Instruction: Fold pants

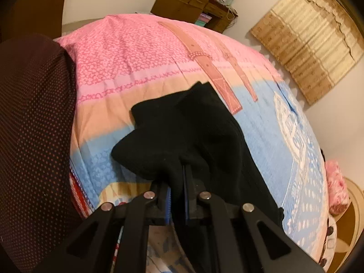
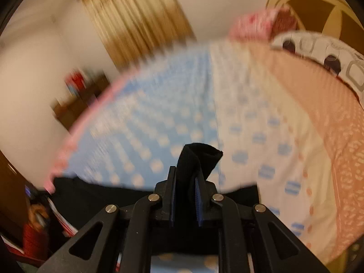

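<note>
Both grippers pinch bunched, soft black pants.

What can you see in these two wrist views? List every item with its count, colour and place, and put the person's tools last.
pants: one, black, lying on the bedspread, bunched and held at two spots.
bedspread: one, pink, peach and blue patterned, covering the bed.
curtain: one, beige-gold, on the far wall.
cabinet: one, brown wood, against the wall, boxes on top.
pillow: one, pink floral, at the bed's edge.
dotted fabric: one, dark with red dots, left edge.
left gripper: one, black, clamping the pants.
right gripper: one, black, clamping a fold of pants.
</note>
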Tool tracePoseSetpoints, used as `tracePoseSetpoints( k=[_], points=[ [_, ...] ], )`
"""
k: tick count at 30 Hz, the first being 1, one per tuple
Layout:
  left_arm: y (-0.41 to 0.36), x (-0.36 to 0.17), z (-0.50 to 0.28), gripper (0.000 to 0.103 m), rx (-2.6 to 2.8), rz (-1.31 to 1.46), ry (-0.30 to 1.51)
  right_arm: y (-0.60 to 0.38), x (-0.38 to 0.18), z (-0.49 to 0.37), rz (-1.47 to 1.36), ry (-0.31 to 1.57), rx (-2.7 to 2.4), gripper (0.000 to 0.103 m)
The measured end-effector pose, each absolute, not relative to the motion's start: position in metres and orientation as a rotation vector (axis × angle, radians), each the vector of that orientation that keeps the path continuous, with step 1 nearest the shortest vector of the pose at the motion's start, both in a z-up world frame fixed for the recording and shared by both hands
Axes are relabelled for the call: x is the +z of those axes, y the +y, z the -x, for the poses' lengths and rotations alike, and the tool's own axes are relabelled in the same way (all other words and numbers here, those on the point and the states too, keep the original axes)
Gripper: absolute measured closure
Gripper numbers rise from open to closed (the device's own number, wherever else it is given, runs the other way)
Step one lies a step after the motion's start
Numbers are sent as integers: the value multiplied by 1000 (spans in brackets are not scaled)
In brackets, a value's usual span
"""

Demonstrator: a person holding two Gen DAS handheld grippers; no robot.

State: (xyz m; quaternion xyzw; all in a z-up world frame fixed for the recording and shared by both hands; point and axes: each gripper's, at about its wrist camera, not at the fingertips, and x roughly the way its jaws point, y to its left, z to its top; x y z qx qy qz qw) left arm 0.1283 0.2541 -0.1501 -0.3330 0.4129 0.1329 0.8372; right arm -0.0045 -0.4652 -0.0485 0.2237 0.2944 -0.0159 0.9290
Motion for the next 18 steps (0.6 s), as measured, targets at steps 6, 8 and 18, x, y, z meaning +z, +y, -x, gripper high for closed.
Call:
tracePoseSetpoints(
  k=[6,8,18],
  points=[
    [249,-161,-130,95,304,694,892,-506,-134,30,-576,603,-148,78],
    [247,-161,-132,95,307,684,898,-523,-171,30,-621,703,-247,75],
    [241,-160,-134,95,320,641,890,-498,-109,33,-445,609,-306,74]
  ],
)
